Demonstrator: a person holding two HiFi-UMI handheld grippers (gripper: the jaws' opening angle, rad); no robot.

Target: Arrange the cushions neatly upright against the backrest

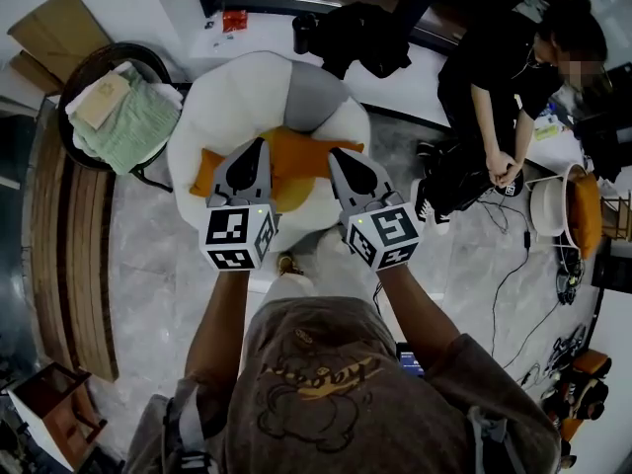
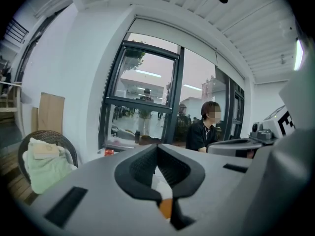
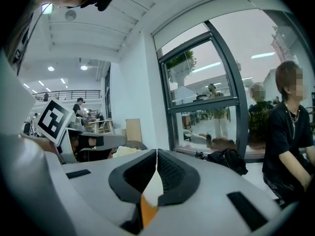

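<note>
Orange cushion (image 1: 296, 166) is seen lying on a white chair (image 1: 237, 87); left claw (image 1: 262, 146) and right claw (image 1: 334, 153) are shut, empty, over it.

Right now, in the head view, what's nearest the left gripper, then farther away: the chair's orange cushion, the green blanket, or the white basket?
1. orange cushion, middle, right beside it.
2. green blanket, on the left.
3. white basket, far right.
</note>
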